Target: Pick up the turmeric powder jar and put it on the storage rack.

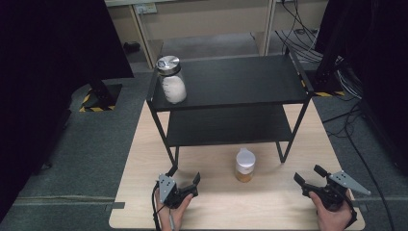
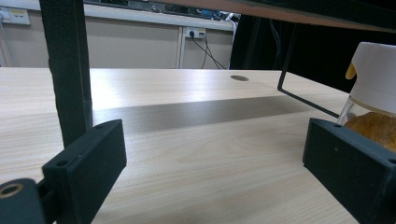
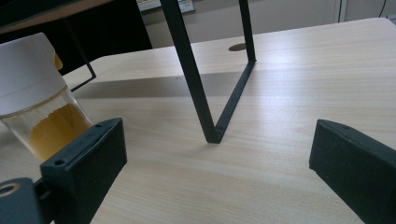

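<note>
A small clear jar with a white lid and yellow powder (image 1: 245,165) stands on the wooden table (image 1: 216,207) in front of the black two-level shelf (image 1: 231,79). On the shelf's top level at the left stands a glass jar with a metal lid and white powder (image 1: 172,80). My left gripper (image 1: 184,179) rests open near the shelf's front left leg, left of the yellow jar (image 2: 373,100). At the table's front right my right gripper (image 1: 309,175) is open, with the yellow jar (image 3: 39,100) off to its left. Both hold nothing.
The shelf's front legs (image 3: 196,79) stand on the table between the grippers and its lower level (image 1: 228,125). Grey carpet surrounds the table, with cables (image 1: 308,38) at the back right and black stands on either side.
</note>
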A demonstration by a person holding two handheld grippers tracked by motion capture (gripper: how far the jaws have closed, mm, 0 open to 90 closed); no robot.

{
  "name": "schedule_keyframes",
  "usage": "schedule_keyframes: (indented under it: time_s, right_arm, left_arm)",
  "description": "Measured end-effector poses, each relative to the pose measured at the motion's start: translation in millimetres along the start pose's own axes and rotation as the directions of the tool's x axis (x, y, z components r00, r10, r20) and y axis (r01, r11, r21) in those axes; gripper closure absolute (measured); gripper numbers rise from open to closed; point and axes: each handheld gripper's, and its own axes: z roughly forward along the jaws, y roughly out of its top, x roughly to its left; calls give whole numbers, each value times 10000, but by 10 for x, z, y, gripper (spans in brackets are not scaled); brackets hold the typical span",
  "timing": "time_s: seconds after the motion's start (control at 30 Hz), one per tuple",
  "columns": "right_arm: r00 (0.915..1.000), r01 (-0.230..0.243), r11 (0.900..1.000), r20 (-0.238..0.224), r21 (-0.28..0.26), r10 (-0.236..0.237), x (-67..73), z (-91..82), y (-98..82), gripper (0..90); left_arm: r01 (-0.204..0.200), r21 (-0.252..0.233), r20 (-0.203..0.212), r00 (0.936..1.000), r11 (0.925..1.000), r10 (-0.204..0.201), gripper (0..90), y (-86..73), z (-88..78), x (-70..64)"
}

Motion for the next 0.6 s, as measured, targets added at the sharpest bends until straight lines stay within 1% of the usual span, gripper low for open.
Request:
schedule_keyframes:
  time_s: [0.17, 0.23, 0.27, 0.3, 0.37, 0.47, 0.5, 0.53, 0.6]
  right_arm:
    - [9998, 80, 9999, -158, 128, -78, -20, 13, 23, 37]
    - [9993, 119, 9999, -369, 55, -117, -41, 25, 11, 18]
    - [9993, 119, 9999, -369, 55, -117, -41, 25, 11, 18]
    - [9983, 197, 9998, -545, -69, -200, -45, 43, -9, 15]
    - [9969, 367, 9993, -699, -73, -371, -20, 73, -6, 13]
    - [9948, 450, 9989, -906, -88, -456, 12, 114, 0, 11]
    - [9935, 535, 9985, -999, -89, -541, 34, 136, 5, 10]
    - [9906, 684, 9976, -1185, -76, -688, 76, 179, 20, 10]
    - [9876, 806, 9967, -1346, -45, -805, 112, 217, 34, 10]
  left_arm:
    - [-47, 6, -16, 10000, 10000, 47, 56, 1, 1, -7]
    - [-104, -10, -25, 9999, 9999, 104, 55, -2, -2, -12]
    - [-104, -10, -25, 9999, 9999, 104, 55, -2, -2, -12]
    - [-90, -23, -21, 10000, 10000, 90, 55, -4, -3, -10]
    - [-80, -20, -10, 10000, 10000, 80, 55, -4, -3, -7]
    - [-85, -9, -6, 10000, 10000, 85, 55, -2, 0, -8]
    - [-91, -6, -5, 10000, 10000, 91, 55, -1, 3, -8]
    - [-99, -3, 1, 10000, 10000, 99, 55, 0, 4, -8]
    - [-140, -7, -3, 9999, 9999, 140, 55, -1, 6, -13]
